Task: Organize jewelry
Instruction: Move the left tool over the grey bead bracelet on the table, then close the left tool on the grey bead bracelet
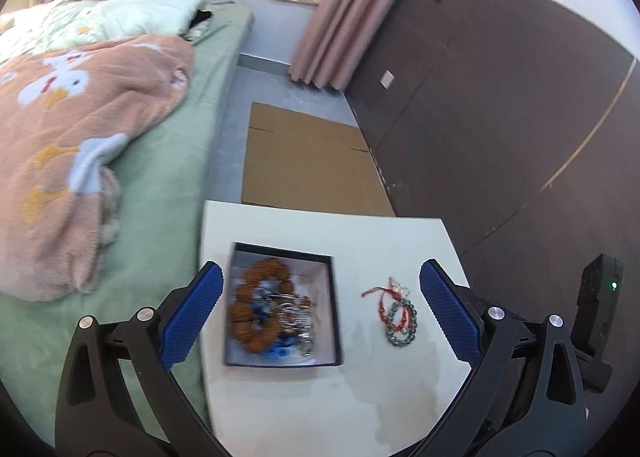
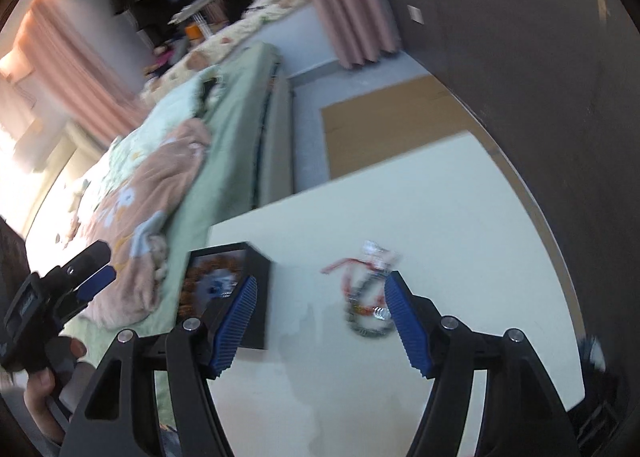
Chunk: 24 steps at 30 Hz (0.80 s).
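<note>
Hovering over a white table [image 1: 360, 233], the left gripper [image 1: 320, 313] has its blue pads spread wide and grips nothing. Between its fingers, on the table, sits a black box [image 1: 338, 309] with a brown bead bracelet [image 1: 246, 309] and a tangle of silver and blue pieces inside. To the right of the box, apart from it, a small heap of bracelets [image 1: 398, 317] lies on the bare tabletop: red cord and dark grey-green beads.

The right gripper [image 2: 320, 321] is likewise spread and empty. Its right finger [image 2: 406, 327] is close beside the heap in this view; blur hides whether they touch. Its left finger overlaps the box.

Beside the table stands a bed [image 1: 172, 177] with a pink blanket [image 1: 80, 161]; flat cardboard [image 1: 308, 161] lies on the floor beyond.
</note>
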{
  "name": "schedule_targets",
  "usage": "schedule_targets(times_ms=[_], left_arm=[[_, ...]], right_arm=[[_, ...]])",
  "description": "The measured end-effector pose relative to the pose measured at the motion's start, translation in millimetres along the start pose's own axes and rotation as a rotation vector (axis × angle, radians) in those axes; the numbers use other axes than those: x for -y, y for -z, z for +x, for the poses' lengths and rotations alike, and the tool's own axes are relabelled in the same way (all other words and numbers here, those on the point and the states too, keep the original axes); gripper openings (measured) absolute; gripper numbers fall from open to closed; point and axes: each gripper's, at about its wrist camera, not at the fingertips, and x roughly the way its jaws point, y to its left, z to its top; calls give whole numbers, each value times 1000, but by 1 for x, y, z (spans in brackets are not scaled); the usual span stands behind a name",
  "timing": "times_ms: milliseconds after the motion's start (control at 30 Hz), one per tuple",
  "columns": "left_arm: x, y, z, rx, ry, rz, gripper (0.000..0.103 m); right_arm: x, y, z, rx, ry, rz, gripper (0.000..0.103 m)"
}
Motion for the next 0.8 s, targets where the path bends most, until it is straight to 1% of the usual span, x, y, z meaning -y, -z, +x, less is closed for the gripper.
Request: schedule_targets(times_ms=[67, 133, 200, 267, 333, 367, 400, 533, 600, 667, 800], left_arm=[[15, 4, 10, -11, 4, 31, 98], [31, 9, 18, -25, 6, 63, 95], [46, 15, 30, -54, 9, 93, 87], [60, 23, 41, -82, 11, 119, 82], [71, 32, 54, -117, 11, 136, 75], [74, 34, 58, -132, 13, 139, 70], [78, 38, 64, -151, 16, 141, 68], [88, 51, 83, -198, 7, 157, 63], [91, 58, 93, -226, 7, 154, 56], [93, 64, 103, -249, 1, 149, 53], [98, 78, 123, -298, -12, 158, 53]], right_arm=[[17, -2, 0, 0, 8, 40, 66], [30, -5, -3, 8, 13, 66, 66], [42, -8, -6, 15, 6, 92, 66], [50, -9, -8, 19, 3, 108, 66], [58, -11, -10, 27, 9, 122, 66], [63, -12, -12, 35, 18, 133, 66], [66, -13, -13, 39, 22, 140, 66], [74, -14, -13, 33, 24, 152, 66], [76, -14, -13, 31, 36, 151, 66], [77, -13, -10, 23, 42, 146, 66], [79, -12, -6, 7, 45, 144, 66]])
